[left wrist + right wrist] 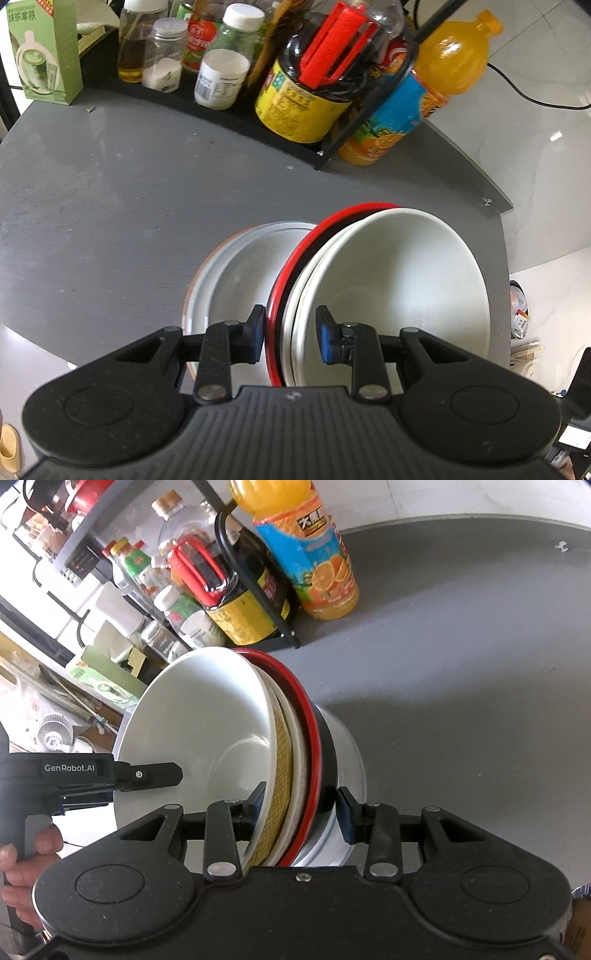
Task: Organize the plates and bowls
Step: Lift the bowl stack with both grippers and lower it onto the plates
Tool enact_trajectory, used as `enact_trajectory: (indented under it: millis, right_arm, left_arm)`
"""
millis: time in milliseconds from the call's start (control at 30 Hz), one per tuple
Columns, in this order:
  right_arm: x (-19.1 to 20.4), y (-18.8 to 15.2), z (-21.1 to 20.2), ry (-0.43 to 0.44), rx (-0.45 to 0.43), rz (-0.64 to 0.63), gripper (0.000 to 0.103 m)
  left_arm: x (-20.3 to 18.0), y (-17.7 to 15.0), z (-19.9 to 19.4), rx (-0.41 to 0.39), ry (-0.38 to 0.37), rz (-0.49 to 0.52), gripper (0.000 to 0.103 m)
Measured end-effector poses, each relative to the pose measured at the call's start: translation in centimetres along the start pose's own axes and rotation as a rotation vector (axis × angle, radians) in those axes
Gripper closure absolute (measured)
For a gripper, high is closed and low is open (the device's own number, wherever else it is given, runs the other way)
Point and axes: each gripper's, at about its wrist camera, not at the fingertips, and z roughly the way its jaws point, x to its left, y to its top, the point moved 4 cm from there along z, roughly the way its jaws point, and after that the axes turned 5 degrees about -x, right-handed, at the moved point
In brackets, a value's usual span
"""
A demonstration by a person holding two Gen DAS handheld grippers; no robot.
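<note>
A nested stack of bowls stands tilted on edge: a white bowl [399, 280] [199, 716] innermost, a second white one with a yellow grid pattern outside [282, 760], and a red-rimmed black bowl [291, 258] [314, 731] outermost. The stack leans into a pale blue-grey bowl [236, 273] [347, 753] on the grey table. My left gripper [291, 334] clamps the stack's rims, one pad inside the white bowl and one against the red rim. From the opposite side my right gripper [301, 808] clamps the same rims. The left gripper's finger [159, 773] shows inside the white bowl.
A black rack [229, 110] of bottles and jars lines the back of the grey table [110, 221] [461, 664], with an orange juice bottle [443, 74] [317, 561] beside it and a green carton [44, 55] at far left. The table edge [506, 236] runs close on the right. A hand [22, 864] holds the left gripper.
</note>
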Motion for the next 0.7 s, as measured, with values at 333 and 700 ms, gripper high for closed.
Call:
enact_trajectory:
  millis: [333, 700]
  right_arm:
    - [1.2, -0.6, 1.5, -0.026, 0.031, 0.014, 0.066]
    - [0.9, -0.9, 2.4, -0.062, 0.054, 0.042, 0.066]
  left_arm:
    - [2.3, 0.2, 0.7, 0.033, -0.006, -0.007, 0.076]
    - [2.6, 0.7, 1.8, 0.054, -0.029, 0.013, 0.076]
